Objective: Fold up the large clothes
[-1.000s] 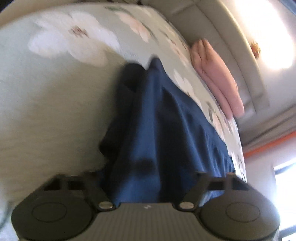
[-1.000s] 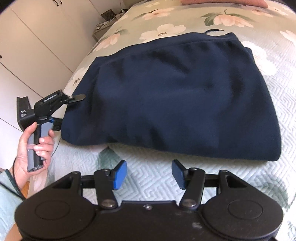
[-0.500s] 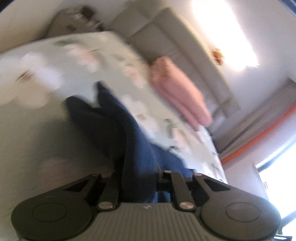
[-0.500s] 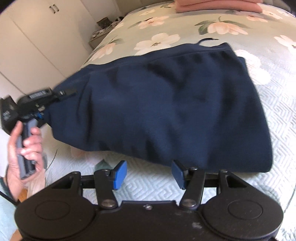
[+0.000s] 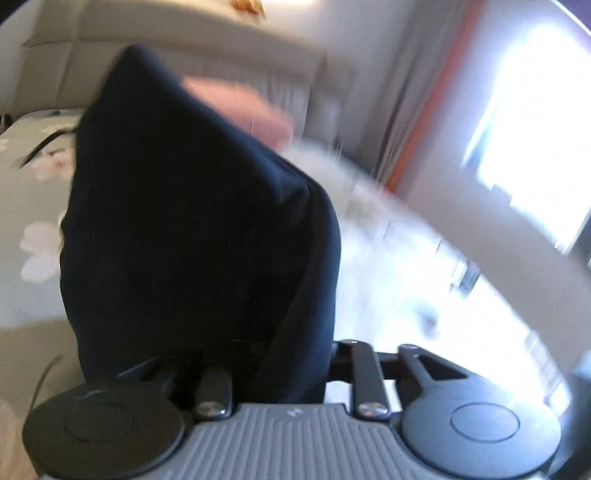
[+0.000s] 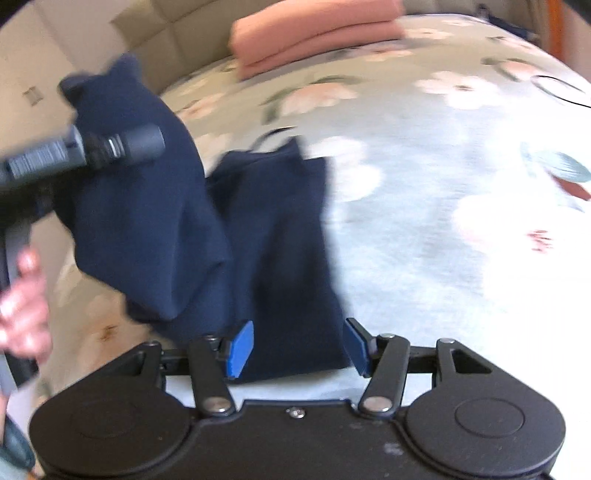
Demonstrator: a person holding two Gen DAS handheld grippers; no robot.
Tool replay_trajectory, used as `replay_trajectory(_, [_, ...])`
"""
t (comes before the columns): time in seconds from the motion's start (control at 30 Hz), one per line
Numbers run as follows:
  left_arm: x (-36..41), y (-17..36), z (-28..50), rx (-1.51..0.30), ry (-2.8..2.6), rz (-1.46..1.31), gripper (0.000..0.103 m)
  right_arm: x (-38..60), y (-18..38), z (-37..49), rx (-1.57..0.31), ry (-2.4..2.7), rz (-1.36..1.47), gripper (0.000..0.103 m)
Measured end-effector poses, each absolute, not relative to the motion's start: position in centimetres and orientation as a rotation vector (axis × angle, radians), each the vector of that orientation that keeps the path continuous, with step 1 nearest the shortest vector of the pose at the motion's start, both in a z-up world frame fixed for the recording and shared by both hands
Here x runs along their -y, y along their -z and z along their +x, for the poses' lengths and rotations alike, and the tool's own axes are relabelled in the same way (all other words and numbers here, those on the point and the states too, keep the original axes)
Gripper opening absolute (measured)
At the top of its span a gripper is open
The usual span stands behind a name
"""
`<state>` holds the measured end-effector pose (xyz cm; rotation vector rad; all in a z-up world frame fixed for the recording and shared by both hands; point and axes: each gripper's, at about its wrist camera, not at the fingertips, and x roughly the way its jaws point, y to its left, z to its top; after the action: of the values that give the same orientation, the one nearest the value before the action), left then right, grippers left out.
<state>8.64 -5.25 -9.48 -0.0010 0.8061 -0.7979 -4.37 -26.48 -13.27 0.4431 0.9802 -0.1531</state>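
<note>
A dark navy garment [image 6: 273,236] lies on the flowered bedspread [image 6: 424,229], with its left part lifted up. In the left wrist view my left gripper [image 5: 284,365] is shut on that navy cloth [image 5: 192,221], which hangs in front of the camera and hides the fingertips. The left gripper also shows in the right wrist view [image 6: 85,155], held high at the left with the cloth draped from it. My right gripper [image 6: 297,347] is open, its blue pads [image 6: 240,347] either side of the garment's near edge, not closed on it.
A folded pink cloth stack [image 6: 317,33] lies at the far end of the bed near the padded headboard [image 6: 155,40]. A thin black cord [image 6: 561,92] lies on the bedspread at the right. A bright window [image 5: 532,155] and orange curtain edge [image 5: 424,122] are to the right.
My left gripper has closed on the garment's left edge and lifted it up and over toward the right. The right gripper has moved up to the garment's near edge, still open.
</note>
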Motion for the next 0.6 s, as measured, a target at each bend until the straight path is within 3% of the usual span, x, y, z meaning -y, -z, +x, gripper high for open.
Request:
replay_trajectory(0.13, [7.4, 11.4, 4.7, -0.879, 0.801, 0.201, 0.043, 29.7, 13.9, -4.3, -0.991, 0.192, 0.444, 0.067])
replay_trajectory(0.3, [6.3, 12.7, 0.4, -0.966, 0.762, 0.327, 0.033, 31.0, 13.6, -2.6, -0.957, 0.170, 0.421, 0.068])
replay_trajectory(0.6, [3.5, 10.5, 0.3, -0.863, 0.669, 0.233, 0.036, 29.4, 11.8, 2.8, -0.907, 0.045, 0.381, 0.070])
